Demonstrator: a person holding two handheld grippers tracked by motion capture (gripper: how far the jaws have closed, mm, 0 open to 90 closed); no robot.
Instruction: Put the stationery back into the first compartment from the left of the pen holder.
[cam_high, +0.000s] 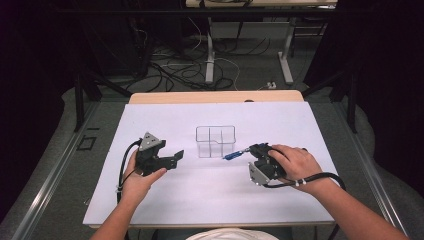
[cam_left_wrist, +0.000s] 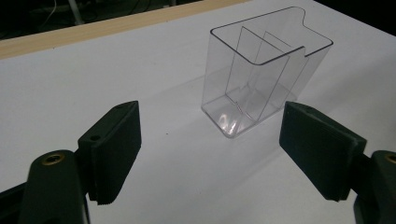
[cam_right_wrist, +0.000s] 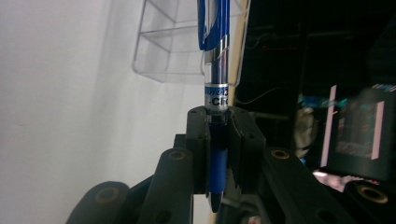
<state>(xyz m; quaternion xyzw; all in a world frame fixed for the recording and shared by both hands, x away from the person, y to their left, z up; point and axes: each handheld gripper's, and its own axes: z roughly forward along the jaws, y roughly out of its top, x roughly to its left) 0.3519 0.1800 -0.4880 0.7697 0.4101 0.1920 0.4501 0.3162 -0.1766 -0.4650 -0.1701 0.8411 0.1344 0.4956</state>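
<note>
On the white surface (cam_high: 165, 195), left gripper (cam_high: 172, 158) waits with fingers wide, empty. Between both stands the clear organizer (cam_high: 215, 141). Right gripper (cam_high: 254, 150) pinches a blue pen (cam_high: 233, 155) beside it; a careless approach could topple that light container.

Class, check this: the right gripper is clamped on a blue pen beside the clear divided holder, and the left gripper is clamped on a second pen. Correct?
One slip. The left gripper holds nothing: the left gripper view shows its jaws wide apart, facing the clear divided holder. The right gripper is indeed clamped on the blue pen.
</note>
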